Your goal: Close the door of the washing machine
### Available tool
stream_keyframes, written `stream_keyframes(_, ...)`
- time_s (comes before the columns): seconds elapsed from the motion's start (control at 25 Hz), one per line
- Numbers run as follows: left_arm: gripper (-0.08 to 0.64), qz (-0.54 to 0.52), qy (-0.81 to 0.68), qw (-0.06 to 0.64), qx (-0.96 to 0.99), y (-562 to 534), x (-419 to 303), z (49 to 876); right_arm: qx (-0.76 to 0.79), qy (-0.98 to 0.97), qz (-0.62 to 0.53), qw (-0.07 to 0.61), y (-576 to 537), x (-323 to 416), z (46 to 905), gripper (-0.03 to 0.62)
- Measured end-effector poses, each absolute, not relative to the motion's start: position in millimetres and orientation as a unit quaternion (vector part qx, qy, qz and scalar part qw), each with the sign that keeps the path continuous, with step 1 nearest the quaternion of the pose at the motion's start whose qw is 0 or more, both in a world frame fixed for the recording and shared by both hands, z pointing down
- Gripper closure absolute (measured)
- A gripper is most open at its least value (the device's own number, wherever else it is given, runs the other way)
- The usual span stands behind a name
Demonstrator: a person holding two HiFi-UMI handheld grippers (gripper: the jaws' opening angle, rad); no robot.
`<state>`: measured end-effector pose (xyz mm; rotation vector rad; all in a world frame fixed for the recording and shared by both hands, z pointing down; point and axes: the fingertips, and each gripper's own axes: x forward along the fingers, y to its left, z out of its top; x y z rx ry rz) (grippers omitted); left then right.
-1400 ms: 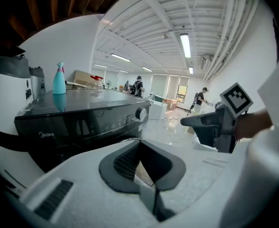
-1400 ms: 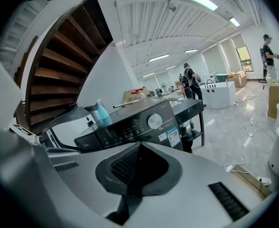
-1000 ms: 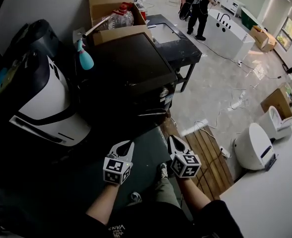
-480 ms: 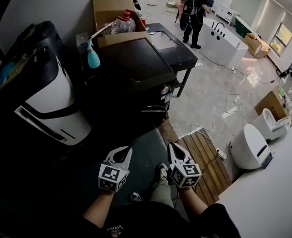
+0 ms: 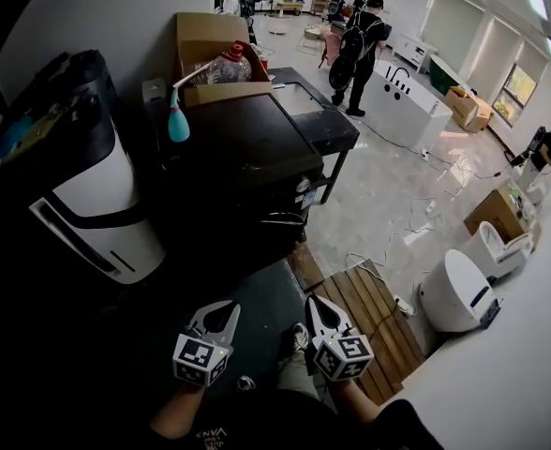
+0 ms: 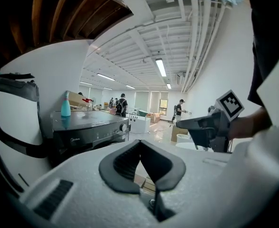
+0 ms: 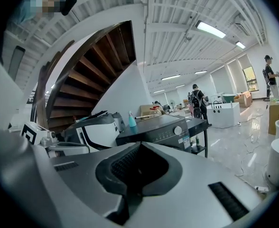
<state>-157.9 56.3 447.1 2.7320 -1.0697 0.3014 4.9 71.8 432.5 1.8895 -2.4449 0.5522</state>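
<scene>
The washing machine [image 5: 245, 143] is black, the spray bottle [image 5: 177, 125] teal, the cardboard box [image 5: 205, 36] brown, and the white left gripper [image 5: 225, 309] and right gripper [image 5: 312, 302] bear black-and-white square-patterned cubes.

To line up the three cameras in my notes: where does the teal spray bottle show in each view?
Head view: bottle upper left of centre, at the washer's far left corner.
Left gripper view: bottle at the left, upright on the washer's top.
Right gripper view: bottle just left of centre, above the jaws.
Shared landmark: the dark washer under the bottle.
</scene>
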Motion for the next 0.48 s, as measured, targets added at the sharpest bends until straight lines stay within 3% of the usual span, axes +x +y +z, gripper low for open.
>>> stream_keyframes(0.48,0.549,0.106,-0.355,0.101,0.923,82.5,-174.6,443.1,0.585,-0.791,0.17,0.055,93.1,-17.0,443.3,0.592)
